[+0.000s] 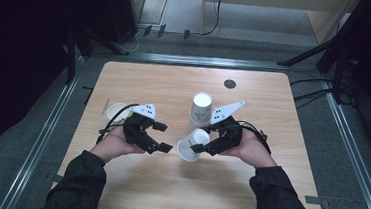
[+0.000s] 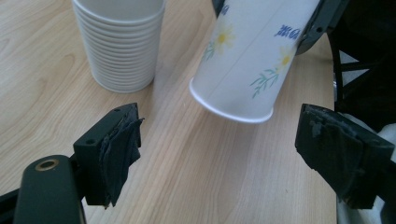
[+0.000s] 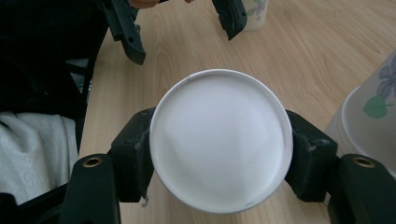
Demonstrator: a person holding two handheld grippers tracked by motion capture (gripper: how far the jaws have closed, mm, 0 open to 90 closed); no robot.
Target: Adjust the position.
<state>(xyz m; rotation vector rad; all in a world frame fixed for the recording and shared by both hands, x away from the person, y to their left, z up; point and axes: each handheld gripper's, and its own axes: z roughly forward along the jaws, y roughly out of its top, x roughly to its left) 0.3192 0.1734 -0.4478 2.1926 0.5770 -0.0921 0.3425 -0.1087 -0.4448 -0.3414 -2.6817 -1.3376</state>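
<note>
Two grippers face each other: the right gripper (image 1: 199, 146) clamps a cup (image 1: 189, 146) sideways, while the left gripper (image 1: 164, 137) gapes wide and empty just beside its mouth; a cup stack (image 1: 200, 108) stands behind them.

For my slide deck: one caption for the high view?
Right gripper holds a white paper cup on its side; open left gripper faces it, near a stack of white cups.

Left gripper (image 2: 219, 154) with black padded jaws standing wide apart and empty, wooden table (image 2: 196, 186) below, tilted flower-printed paper cup (image 2: 247, 60) ahead between the jaws and clear of them, held by right gripper (image 2: 322, 23) at its upper end, stack of white cups (image 2: 119, 42) upright at upper left.
</note>
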